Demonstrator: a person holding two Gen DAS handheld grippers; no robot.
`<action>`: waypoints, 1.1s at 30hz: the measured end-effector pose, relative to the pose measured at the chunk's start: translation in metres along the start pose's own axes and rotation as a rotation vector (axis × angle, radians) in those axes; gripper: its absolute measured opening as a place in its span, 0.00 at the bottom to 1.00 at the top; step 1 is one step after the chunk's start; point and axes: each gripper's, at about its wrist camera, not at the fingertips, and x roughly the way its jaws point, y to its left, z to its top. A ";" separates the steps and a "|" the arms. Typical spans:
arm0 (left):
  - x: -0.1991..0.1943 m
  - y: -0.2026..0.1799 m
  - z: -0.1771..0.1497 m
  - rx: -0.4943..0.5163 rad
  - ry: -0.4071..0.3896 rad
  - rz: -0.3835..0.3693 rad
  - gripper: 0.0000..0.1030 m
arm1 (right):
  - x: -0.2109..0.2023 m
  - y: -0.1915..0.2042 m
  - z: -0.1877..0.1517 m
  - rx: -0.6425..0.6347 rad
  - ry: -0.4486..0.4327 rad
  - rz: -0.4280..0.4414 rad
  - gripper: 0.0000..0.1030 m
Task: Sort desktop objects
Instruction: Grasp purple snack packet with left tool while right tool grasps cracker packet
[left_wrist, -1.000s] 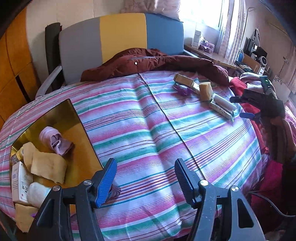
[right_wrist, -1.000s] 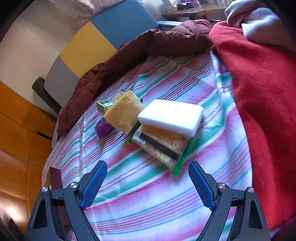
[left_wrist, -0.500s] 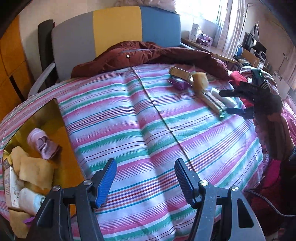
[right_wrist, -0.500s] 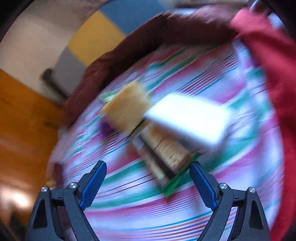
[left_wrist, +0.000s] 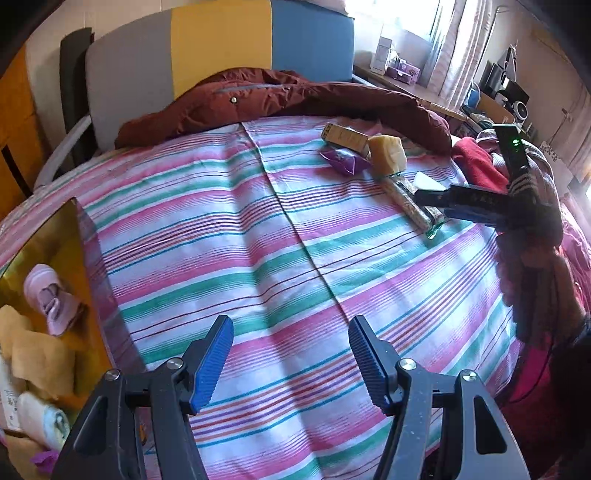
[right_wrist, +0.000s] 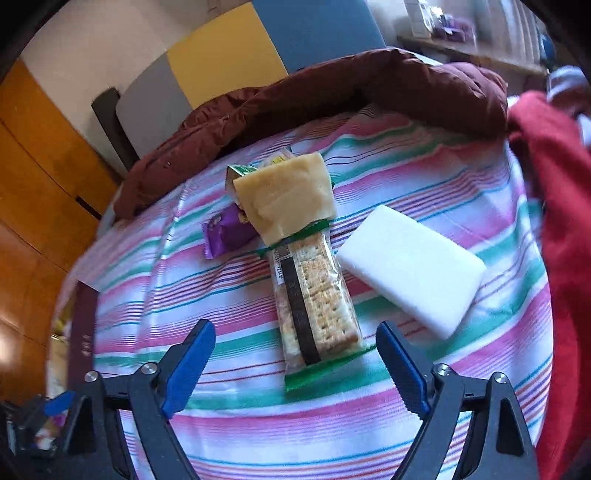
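On the striped bedspread a cracker packet (right_wrist: 314, 306) lies lengthwise just ahead of my open, empty right gripper (right_wrist: 295, 343). A white sponge block (right_wrist: 410, 269) lies to its right. A yellow sponge (right_wrist: 288, 195) rests on the packet's far end, with a purple wrapper (right_wrist: 225, 232) and a small green box (right_wrist: 240, 173) to the left. In the left wrist view these lie far right: packet (left_wrist: 406, 203), yellow sponge (left_wrist: 388, 155), purple wrapper (left_wrist: 343, 160), box (left_wrist: 345, 134). My left gripper (left_wrist: 291, 350) is open and empty over the bedspread.
An open yellow-lined box (left_wrist: 48, 258) at the left edge holds a pink sock (left_wrist: 50, 299), yellow cloths and small packages. A maroon jacket (left_wrist: 295, 99) lies along the headboard. Red clothing (right_wrist: 561, 221) is piled at the right. The right gripper shows in the left wrist view (left_wrist: 436, 203).
The right gripper has swung around and moved closer, so the cracker packet now lies lengthwise straight ahead of it. The left gripper has turned slightly right. Both stay open.
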 end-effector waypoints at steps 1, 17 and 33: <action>0.002 -0.001 0.003 -0.001 0.000 0.000 0.64 | 0.005 0.002 0.001 -0.021 0.002 -0.023 0.83; 0.059 -0.015 0.093 -0.057 0.030 -0.060 0.64 | 0.026 0.012 -0.001 -0.201 0.223 -0.084 0.46; 0.136 -0.066 0.173 0.382 -0.010 -0.145 0.62 | 0.027 0.014 -0.004 -0.214 0.233 -0.104 0.49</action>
